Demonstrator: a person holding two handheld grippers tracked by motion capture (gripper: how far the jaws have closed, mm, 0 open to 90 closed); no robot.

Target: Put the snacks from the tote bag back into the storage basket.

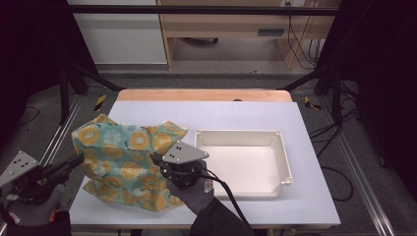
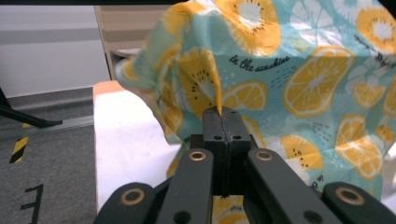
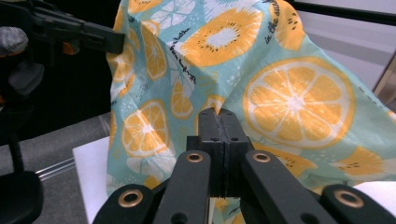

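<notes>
A teal cloth (image 1: 123, 157) printed with orange citrus slices is bunched up over the left part of the white table (image 1: 246, 113), its lower edge resting on the surface. My left gripper (image 1: 78, 159) comes in from the left and is shut on a pinched fold of the cloth (image 2: 280, 79); the jaws (image 2: 223, 114) meet on the fabric. My right gripper (image 1: 157, 160), under its grey plate, is shut on the cloth's right side. In the right gripper view the jaws (image 3: 218, 114) pinch the cloth (image 3: 289, 98), and the left gripper (image 3: 112, 42) shows at upper left.
A shallow white tray (image 1: 236, 133) with nothing in it sits right of the cloth, close to my right hand. Black frame poles and cables flank the table, and a wooden strip (image 1: 204, 95) runs along its far edge.
</notes>
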